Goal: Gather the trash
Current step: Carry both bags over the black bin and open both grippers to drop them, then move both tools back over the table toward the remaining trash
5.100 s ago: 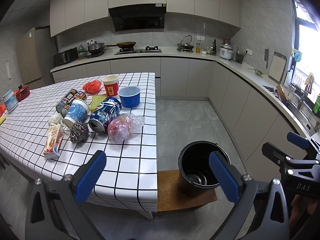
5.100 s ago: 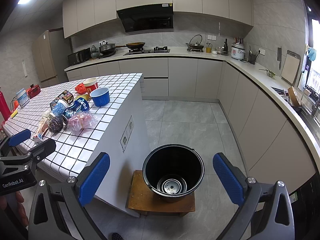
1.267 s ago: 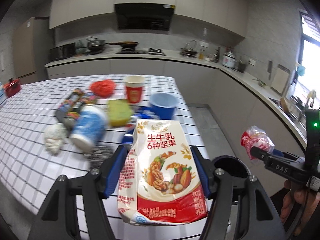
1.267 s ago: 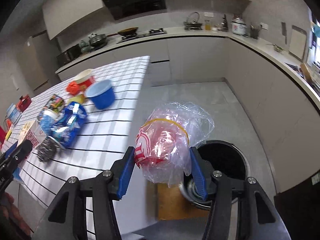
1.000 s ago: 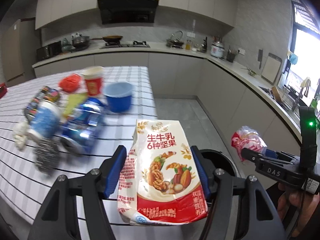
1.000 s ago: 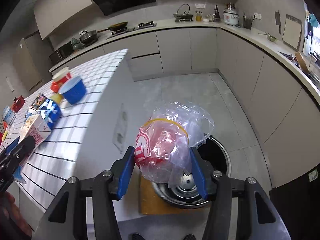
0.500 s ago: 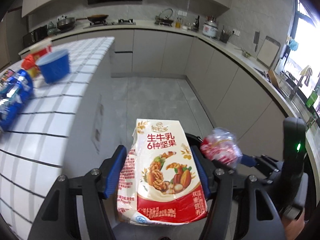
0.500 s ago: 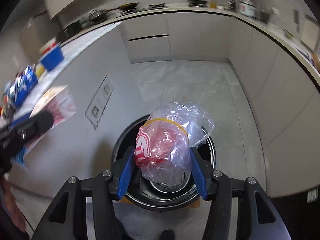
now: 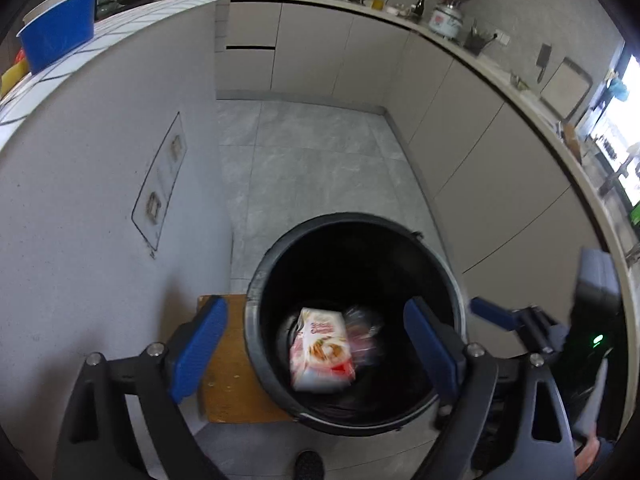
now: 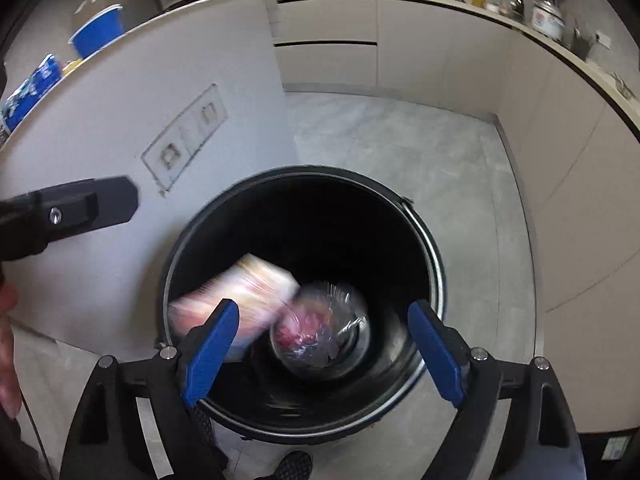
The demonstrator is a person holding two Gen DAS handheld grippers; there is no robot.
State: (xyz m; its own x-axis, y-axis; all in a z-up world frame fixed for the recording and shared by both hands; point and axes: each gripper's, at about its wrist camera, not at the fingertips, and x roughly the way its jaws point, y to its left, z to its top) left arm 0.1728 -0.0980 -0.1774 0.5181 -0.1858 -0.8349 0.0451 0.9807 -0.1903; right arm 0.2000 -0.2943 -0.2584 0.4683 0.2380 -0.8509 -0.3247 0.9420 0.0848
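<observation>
Both grippers hang over the black trash bucket (image 9: 256,320) (image 10: 432,264), which stands on a wooden stool (image 9: 224,384). My left gripper (image 9: 316,346) has its jaws opening, with nothing between the pads. The red and white milk carton (image 9: 322,350) (image 10: 244,284) is loose inside the bucket, blurred. My right gripper (image 10: 324,354) also has its jaws opening and holds nothing. The clear plastic bag with red contents (image 10: 318,330) (image 9: 362,338) lies blurred at the bucket's bottom beside the carton. The right gripper's blue fingertip (image 9: 490,314) shows at the bucket's right rim in the left wrist view.
The white side of the island (image 9: 80,184) rises at left, close to the bucket. A blue bowl (image 9: 60,40) and other items stand on its tiled top. Grey floor (image 9: 304,160) lies beyond. Cabinets (image 9: 480,152) run along the right. A shoe (image 10: 294,466) shows below.
Both grippers sank over the bucket and tilted down. Their jaws spread; the milk carton left the left gripper and the plastic bag left the right, and both are now inside the bucket.
</observation>
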